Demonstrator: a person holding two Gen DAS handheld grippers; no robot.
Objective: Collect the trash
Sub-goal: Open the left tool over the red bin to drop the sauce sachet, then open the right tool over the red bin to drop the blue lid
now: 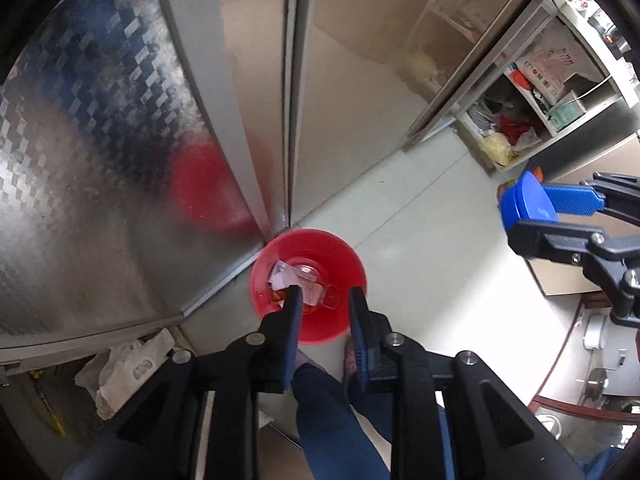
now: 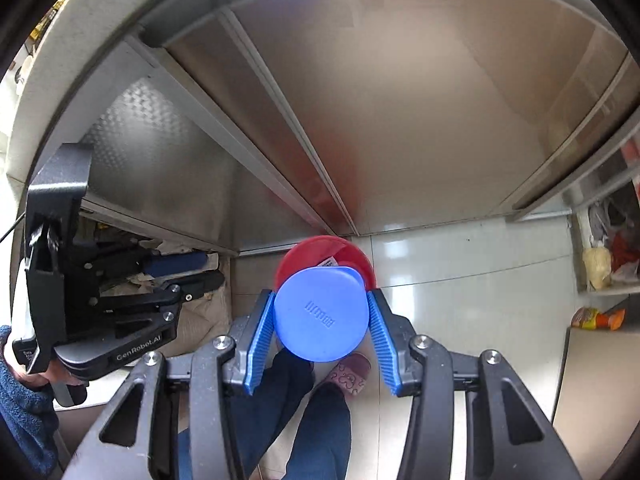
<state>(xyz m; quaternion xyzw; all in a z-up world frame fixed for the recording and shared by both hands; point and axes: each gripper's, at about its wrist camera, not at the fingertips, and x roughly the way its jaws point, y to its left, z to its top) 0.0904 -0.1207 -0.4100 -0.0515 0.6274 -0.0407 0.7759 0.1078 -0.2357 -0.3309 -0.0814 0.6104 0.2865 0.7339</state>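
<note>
A red bin (image 1: 340, 272) stands on the pale tiled floor against a steel cabinet corner. It holds crumpled paper and clear plastic trash (image 1: 298, 276). My left gripper (image 1: 324, 300) hangs above the bin with its jaws apart and nothing between them. My right gripper (image 2: 320, 316) is shut on a round blue plastic container (image 2: 320, 316), held above the red bin (image 2: 344, 250). The blue container also shows in the left wrist view (image 1: 526, 202), off to the right of the bin.
Steel cabinet doors (image 1: 120, 160) rise behind the bin. Open shelves (image 1: 516, 128) with bags and packets stand at the right. A white plastic bag (image 1: 120, 372) lies under the cabinet at left. The person's legs (image 1: 332, 412) and a pink slipper (image 2: 352, 376) are below the grippers.
</note>
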